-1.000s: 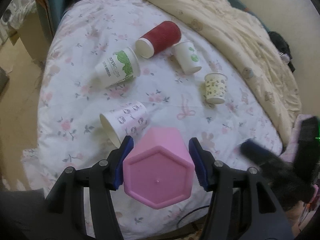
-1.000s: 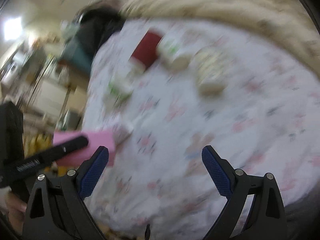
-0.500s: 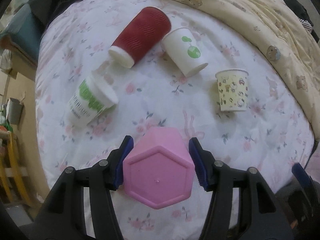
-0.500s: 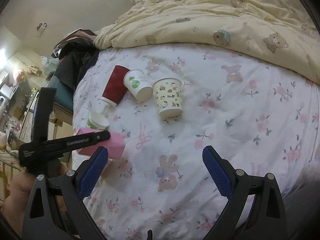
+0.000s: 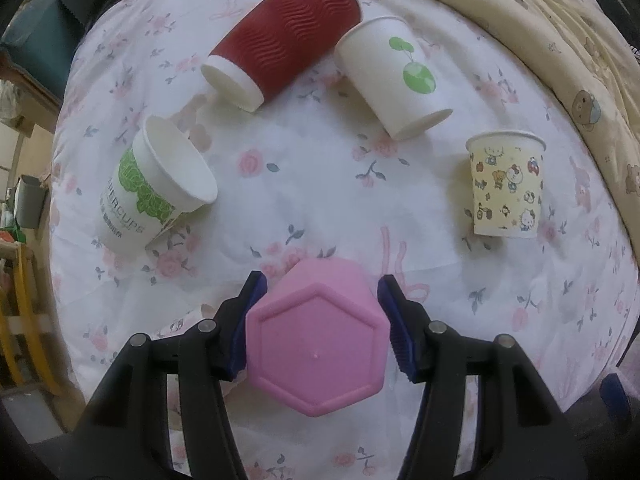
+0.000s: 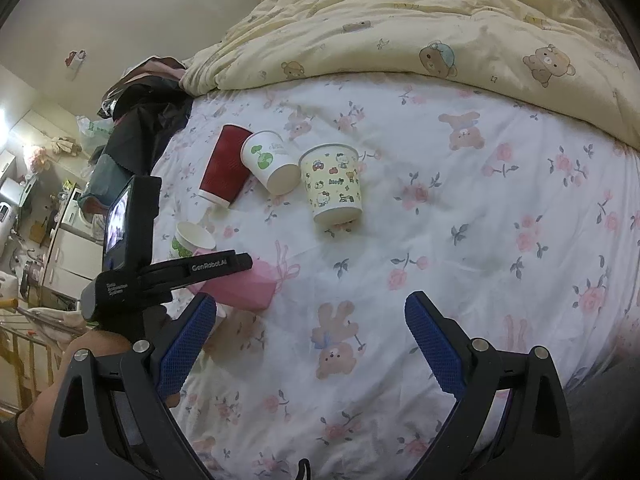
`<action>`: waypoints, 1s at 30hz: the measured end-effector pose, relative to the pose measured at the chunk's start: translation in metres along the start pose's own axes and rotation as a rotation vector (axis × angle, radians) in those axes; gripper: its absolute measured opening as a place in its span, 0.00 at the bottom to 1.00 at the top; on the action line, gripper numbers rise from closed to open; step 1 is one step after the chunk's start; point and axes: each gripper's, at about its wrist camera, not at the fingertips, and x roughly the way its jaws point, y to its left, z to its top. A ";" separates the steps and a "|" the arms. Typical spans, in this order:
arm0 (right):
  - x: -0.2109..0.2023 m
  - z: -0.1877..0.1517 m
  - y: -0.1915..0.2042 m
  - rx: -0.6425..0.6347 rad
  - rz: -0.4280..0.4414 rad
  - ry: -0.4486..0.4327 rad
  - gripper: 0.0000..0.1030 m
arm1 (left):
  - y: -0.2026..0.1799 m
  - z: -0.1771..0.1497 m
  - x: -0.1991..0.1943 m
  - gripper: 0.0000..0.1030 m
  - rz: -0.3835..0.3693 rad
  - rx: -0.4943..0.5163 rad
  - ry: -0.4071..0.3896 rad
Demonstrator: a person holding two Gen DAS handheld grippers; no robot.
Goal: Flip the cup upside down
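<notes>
Currently left gripper (image 5: 318, 320) clamped on pink cup (image 5: 316, 344), base toward camera, frame bottom center; right gripper (image 6: 310, 346) spread apart above floral bed (image 6: 460, 248), lower frame.

pink hexagonal cup (image 5: 316, 350) | plastic, flat base facing left wrist camera | mouth pointing away toward bed sheet | clamped on two sides between blue pads

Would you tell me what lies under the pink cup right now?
The floral bedsheet lies under the pink cup, which the left gripper holds base-outward; the cup hides its own mouth and the patch beneath.
</notes>
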 end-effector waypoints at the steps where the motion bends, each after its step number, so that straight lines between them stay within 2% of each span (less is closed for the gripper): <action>1: 0.001 0.000 0.001 -0.004 0.000 0.002 0.95 | 0.000 0.000 0.000 0.52 -0.001 -0.002 -0.002; 10: -0.001 -0.002 0.004 -0.019 -0.026 -0.013 0.95 | -0.001 0.000 -0.008 0.55 0.003 0.022 -0.059; 12: -0.002 -0.003 0.007 -0.031 -0.032 -0.015 0.95 | 0.001 0.001 -0.010 0.82 0.001 0.025 -0.068; 14: -0.003 -0.003 0.008 -0.041 -0.037 -0.017 0.95 | 0.001 0.000 -0.015 0.91 0.006 0.038 -0.099; 17: -0.001 -0.002 0.007 -0.027 -0.042 -0.013 0.95 | 0.004 -0.001 -0.022 0.91 0.000 0.056 -0.107; 22: 0.002 -0.002 0.012 -0.054 -0.054 -0.012 0.95 | 0.015 -0.010 -0.055 0.91 -0.064 0.017 -0.159; 25: 0.002 -0.004 0.013 -0.061 -0.057 -0.014 0.95 | 0.027 -0.024 -0.084 0.91 -0.088 -0.001 -0.225; 30: 0.000 -0.006 0.017 -0.078 -0.059 -0.025 0.95 | 0.041 -0.057 -0.131 0.91 -0.057 0.004 -0.367</action>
